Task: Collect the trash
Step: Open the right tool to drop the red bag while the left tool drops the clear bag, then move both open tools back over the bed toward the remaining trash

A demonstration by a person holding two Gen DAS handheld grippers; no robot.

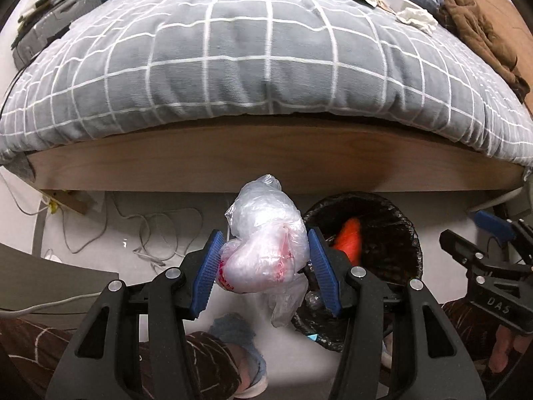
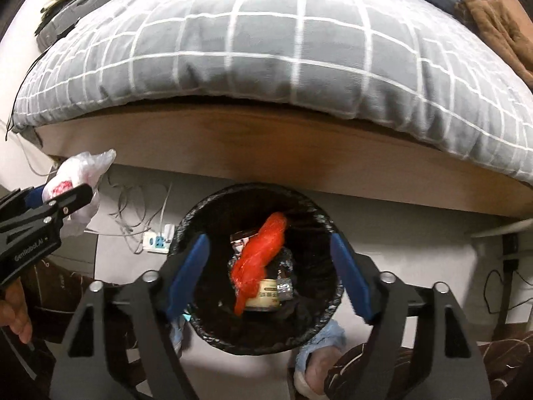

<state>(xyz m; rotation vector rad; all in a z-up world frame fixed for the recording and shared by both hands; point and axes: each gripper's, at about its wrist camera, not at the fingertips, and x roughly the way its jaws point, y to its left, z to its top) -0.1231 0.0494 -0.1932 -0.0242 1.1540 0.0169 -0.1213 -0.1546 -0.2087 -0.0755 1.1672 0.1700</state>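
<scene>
My left gripper (image 1: 265,266) is shut on a crumpled clear plastic bag (image 1: 263,243) with red print, held above the floor just left of the bin. That bag (image 2: 78,180) and the left gripper (image 2: 70,196) also show at the left edge of the right wrist view. The round bin (image 2: 256,206) has a black liner and stands on the floor by the bed. My right gripper (image 2: 271,273) hangs open over its mouth with nothing between the pads. Inside lie a red-orange plastic bag (image 2: 260,260) and some wrappers. The bin (image 1: 393,213) and the right gripper (image 1: 479,246) appear at the right of the left wrist view.
A bed with a grey checked duvet (image 1: 260,63) and a wooden side board (image 1: 266,163) fills the background. Crumpled paper (image 1: 416,18) and a brown garment (image 1: 479,30) lie on its far side. Cables and a power strip (image 2: 156,241) lie on the floor. The person's legs and feet are below.
</scene>
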